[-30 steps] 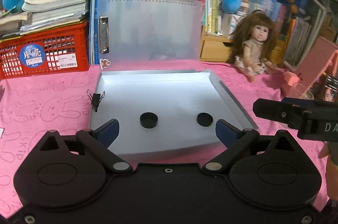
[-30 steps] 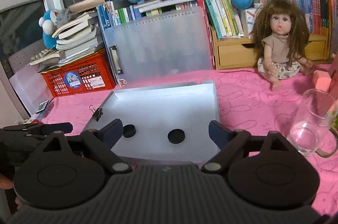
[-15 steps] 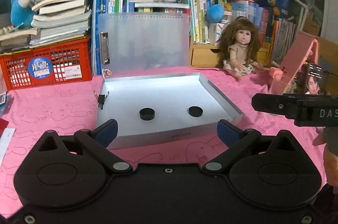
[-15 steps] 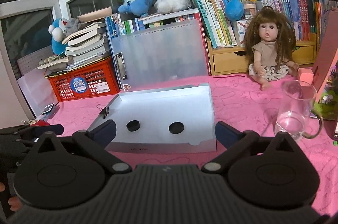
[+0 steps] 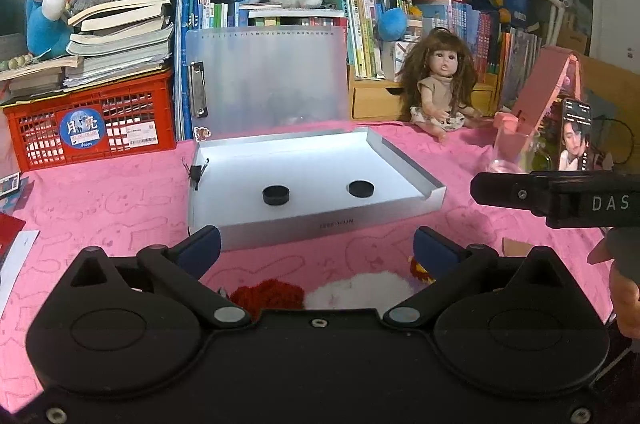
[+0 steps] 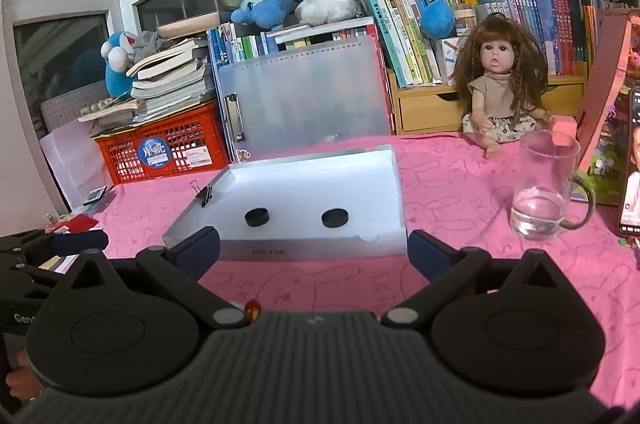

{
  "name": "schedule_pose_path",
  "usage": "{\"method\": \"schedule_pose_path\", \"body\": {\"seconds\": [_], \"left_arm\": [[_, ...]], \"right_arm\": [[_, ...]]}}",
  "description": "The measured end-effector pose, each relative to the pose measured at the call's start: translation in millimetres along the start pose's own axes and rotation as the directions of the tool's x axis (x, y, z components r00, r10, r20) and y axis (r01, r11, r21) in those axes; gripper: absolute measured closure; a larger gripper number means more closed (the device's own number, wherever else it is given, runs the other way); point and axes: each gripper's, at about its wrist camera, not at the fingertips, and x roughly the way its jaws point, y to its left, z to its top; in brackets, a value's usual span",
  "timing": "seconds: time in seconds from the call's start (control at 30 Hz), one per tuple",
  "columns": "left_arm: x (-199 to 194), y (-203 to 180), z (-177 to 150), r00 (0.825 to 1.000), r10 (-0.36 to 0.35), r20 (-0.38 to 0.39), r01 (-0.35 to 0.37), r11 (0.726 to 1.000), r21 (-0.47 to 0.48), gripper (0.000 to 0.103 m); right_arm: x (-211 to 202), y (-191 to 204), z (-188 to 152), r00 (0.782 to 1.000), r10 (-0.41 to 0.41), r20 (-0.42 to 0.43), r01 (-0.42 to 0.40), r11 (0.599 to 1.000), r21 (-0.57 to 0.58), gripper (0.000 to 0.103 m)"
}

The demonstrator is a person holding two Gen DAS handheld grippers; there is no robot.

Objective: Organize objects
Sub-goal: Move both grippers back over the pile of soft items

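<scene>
- Left gripper (image 5: 316, 248) has its fingers spread wide and the gap is widening right now, nothing pinched between them. It hangs over the pink tabletop (image 5: 100, 207), just short of the tray's near edge.
- Right gripper (image 6: 314, 250) is the same deal: fingers fully apart, nothing between them, aimed at the tray from a bit further right.
- The silver tray (image 5: 404, 163) sits flat in the middle of the tabletop, open side up. Two black round discs lie inside it, well apart from each other: left disc (image 5: 276, 194) and right disc (image 5: 361, 188). Neither touches the tray walls.
- A black binder clip (image 5: 196, 171) is clipped on the tray's left rim.
- Right under the left gripper there's a fuzzy red thing (image 5: 268, 296) and a fluffy white thing (image 5: 360, 290) lying on the tabletop, side by side. Mostly hidden by the gripper body, so can't tell what they are.
- A glass mug (image 6: 548, 187) stands to the right of the tray, well clear of it.
- A doll (image 6: 500, 91) sits behind the mug against the bookshelf.
- A red crate (image 5: 92, 127) with books stacked on top is off to the back left.
</scene>
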Motion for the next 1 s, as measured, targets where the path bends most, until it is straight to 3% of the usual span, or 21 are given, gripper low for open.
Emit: {"method": "schedule_pose_path", "body": {"seconds": [1.0], "left_arm": [[-15.5,-4.6,-49.8,0.999,-0.011,-0.048,0.012,1.000,0.013,0.000]], "right_arm": [[-12.8,4.9,-43.0,0.997,-0.051,-0.049,0.049,0.998,-0.035,0.000]]}}
